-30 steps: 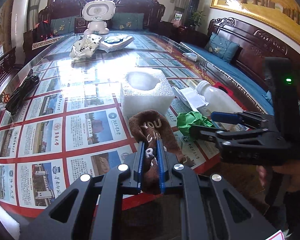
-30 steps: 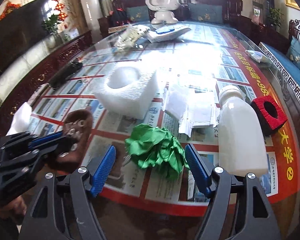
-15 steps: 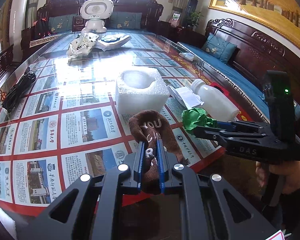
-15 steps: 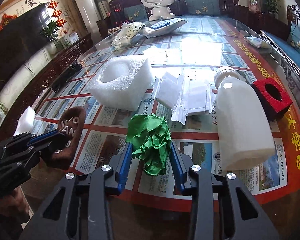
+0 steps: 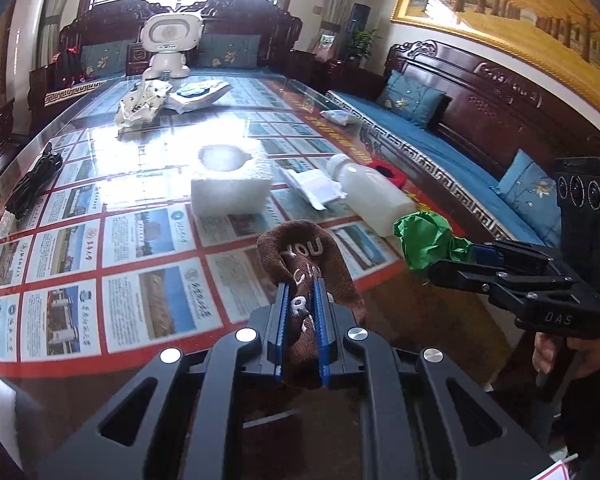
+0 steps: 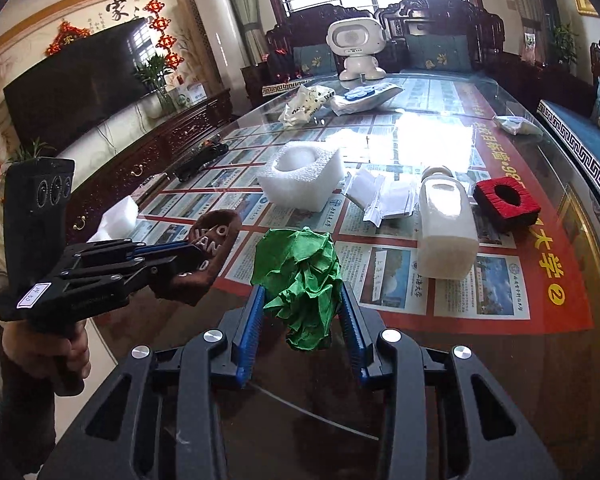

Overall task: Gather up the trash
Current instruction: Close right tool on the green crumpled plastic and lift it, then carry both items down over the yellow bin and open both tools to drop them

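Trash: we had the green crumpled paper [image 6: 304, 280] clamped in the right tongs [image 6: 302, 316], above the counter [image 6: 500, 308] edge. Left tongs [image 5: 299, 320] pinched tight on the brown cloth [image 5: 306, 264] lettered "YOU". Right tongs' body read "DAS".

Near table edge [image 6: 500, 344] bare under both grippers; open passage there. Ahead, blocked in a row: white foam block [image 6: 302, 178], loose papers [image 6: 384, 196], lying white bottle [image 6: 446, 226], red foam ring [image 6: 506, 200], close together with narrow gaps. Left side open up to black cable bundle [image 5: 34, 180]. Centre clear beyond the row. Far end crowded: crumpled bags [image 6: 306, 104], white toy robot [image 6: 356, 46].
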Demonstrator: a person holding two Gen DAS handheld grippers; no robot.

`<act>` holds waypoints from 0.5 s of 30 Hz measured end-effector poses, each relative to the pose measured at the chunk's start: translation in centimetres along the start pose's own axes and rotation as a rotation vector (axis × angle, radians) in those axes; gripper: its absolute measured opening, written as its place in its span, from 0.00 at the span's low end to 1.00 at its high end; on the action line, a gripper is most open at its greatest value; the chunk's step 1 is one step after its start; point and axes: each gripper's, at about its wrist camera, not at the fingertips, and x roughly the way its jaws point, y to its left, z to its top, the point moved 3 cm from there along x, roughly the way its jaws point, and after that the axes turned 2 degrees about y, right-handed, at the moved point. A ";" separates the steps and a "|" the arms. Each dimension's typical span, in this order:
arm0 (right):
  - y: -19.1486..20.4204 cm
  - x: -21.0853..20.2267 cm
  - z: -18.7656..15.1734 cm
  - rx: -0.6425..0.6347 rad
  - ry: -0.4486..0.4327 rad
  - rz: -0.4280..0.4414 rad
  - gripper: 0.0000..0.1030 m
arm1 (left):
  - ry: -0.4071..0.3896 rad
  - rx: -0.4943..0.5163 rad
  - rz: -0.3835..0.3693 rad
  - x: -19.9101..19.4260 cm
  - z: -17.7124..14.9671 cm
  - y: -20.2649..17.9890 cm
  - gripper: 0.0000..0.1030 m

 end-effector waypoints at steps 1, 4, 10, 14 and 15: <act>0.2 -0.9 -0.4 0.000 -0.006 0.013 0.36 | -0.005 0.008 -0.007 -0.5 -0.3 -0.6 0.13; 0.8 -2.9 -1.5 -0.003 -0.022 0.028 0.36 | -0.016 0.036 -0.033 -1.9 -1.2 -2.6 0.13; 1.7 -7.1 -4.7 -0.016 -0.057 0.027 0.36 | -0.034 0.100 -0.072 -4.9 -3.3 -6.4 0.13; 2.2 -9.8 -7.4 -0.013 -0.069 0.041 0.36 | -0.035 0.129 -0.104 -6.5 -5.5 -8.6 0.13; 2.2 -10.2 -8.0 -0.012 -0.069 0.041 0.36 | -0.037 0.134 -0.109 -6.9 -6.1 -9.1 0.13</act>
